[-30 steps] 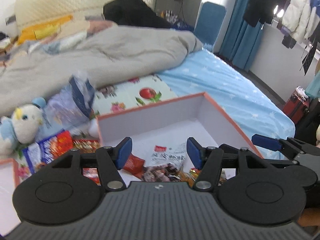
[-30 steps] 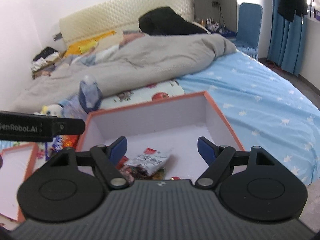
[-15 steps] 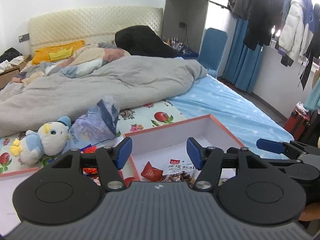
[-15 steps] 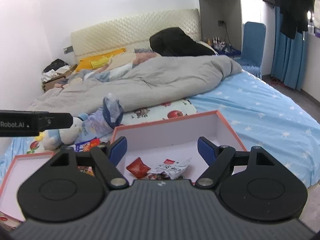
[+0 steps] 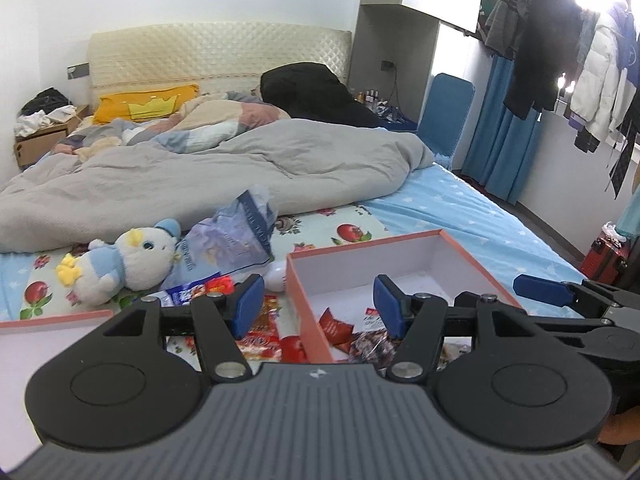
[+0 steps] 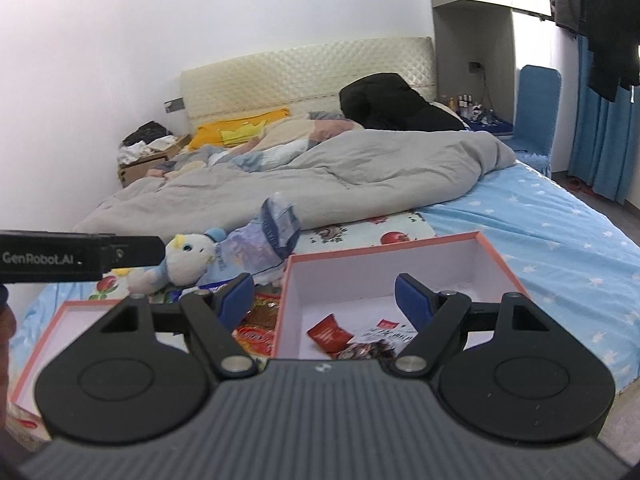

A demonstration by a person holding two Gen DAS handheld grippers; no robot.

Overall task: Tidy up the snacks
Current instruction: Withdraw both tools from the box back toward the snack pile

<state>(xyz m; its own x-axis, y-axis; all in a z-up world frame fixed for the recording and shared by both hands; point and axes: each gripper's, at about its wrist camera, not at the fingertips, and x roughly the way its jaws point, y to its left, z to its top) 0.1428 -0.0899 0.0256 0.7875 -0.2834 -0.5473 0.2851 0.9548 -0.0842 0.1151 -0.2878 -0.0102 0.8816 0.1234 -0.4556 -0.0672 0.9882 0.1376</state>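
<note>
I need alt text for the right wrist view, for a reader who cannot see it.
The open, empty right gripper hovers above a pink-edged white box on a bed; inside the box lie a red snack packet and a white packet. Left of the box are loose snack packets, a second pink-edged box and a plush duck.

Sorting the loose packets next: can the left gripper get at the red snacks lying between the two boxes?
Probably yes. The left gripper is open and empty, and the red snack packets lie uncovered on the bed just below it, beside the orange-rimmed box. Nothing blocks the way down.
</note>
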